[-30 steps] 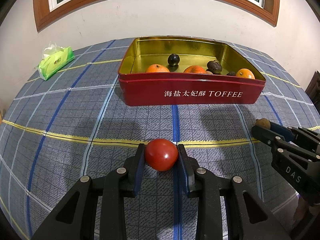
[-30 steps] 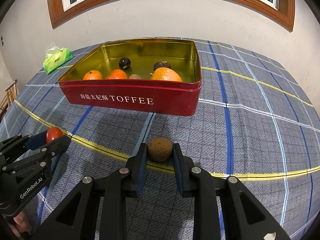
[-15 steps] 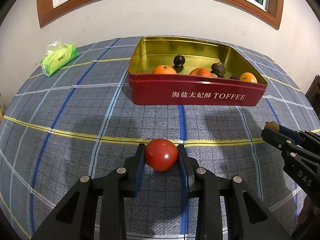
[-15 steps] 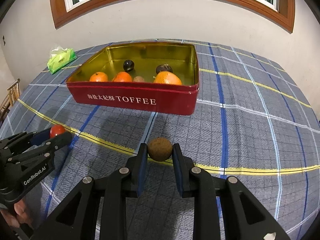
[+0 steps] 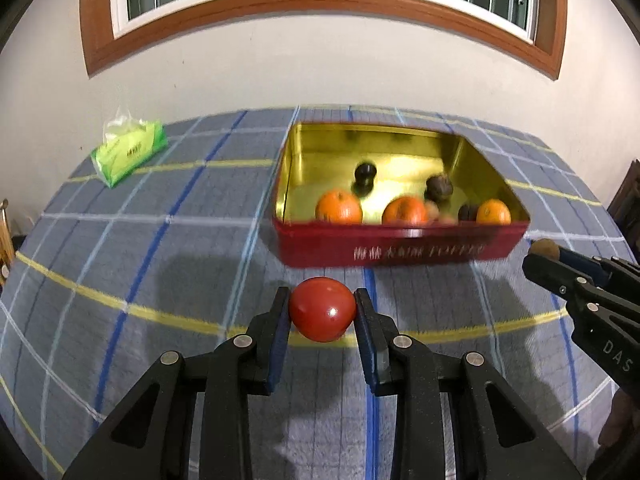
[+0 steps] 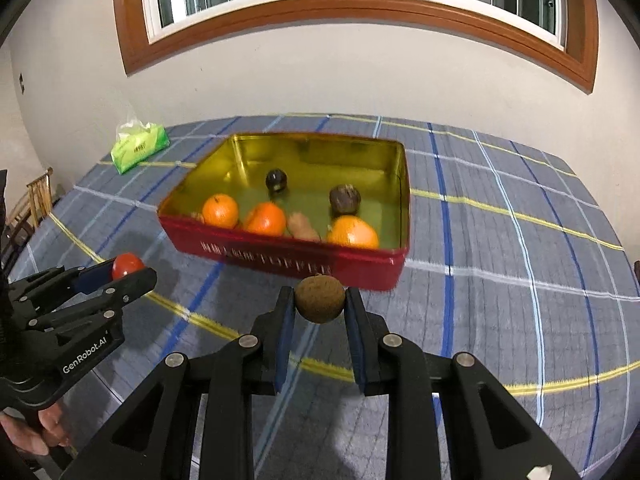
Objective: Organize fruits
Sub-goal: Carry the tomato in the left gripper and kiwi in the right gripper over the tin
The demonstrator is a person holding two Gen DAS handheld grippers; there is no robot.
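Note:
My left gripper (image 5: 322, 312) is shut on a red tomato (image 5: 322, 309), held above the plaid cloth. My right gripper (image 6: 320, 300) is shut on a small brown rough fruit (image 6: 320, 298), also off the table. Ahead stands a red tin (image 5: 400, 249) (image 6: 280, 256) with a gold inside, marked TOFFEE. It holds three oranges (image 6: 220, 210), two dark round fruits (image 6: 276, 179) and a pale brownish one. In the left wrist view the right gripper (image 5: 538, 254) shows at the right edge with the brown fruit (image 5: 545, 249). The right wrist view has the left gripper (image 6: 130, 270) and tomato (image 6: 126, 265) at left.
A green tissue pack (image 5: 129, 152) (image 6: 139, 147) lies at the table's far left near the wall. The blue-grey plaid tablecloth (image 5: 160, 248) covers the table. A wooden chair (image 6: 38, 194) stands off the left edge. A hand (image 6: 38, 434) grips the left gripper's handle.
Both grippers have risen with their fruits, so the table and tin look lower and farther off. The grips on the tomato and the brown fruit are unchanged.

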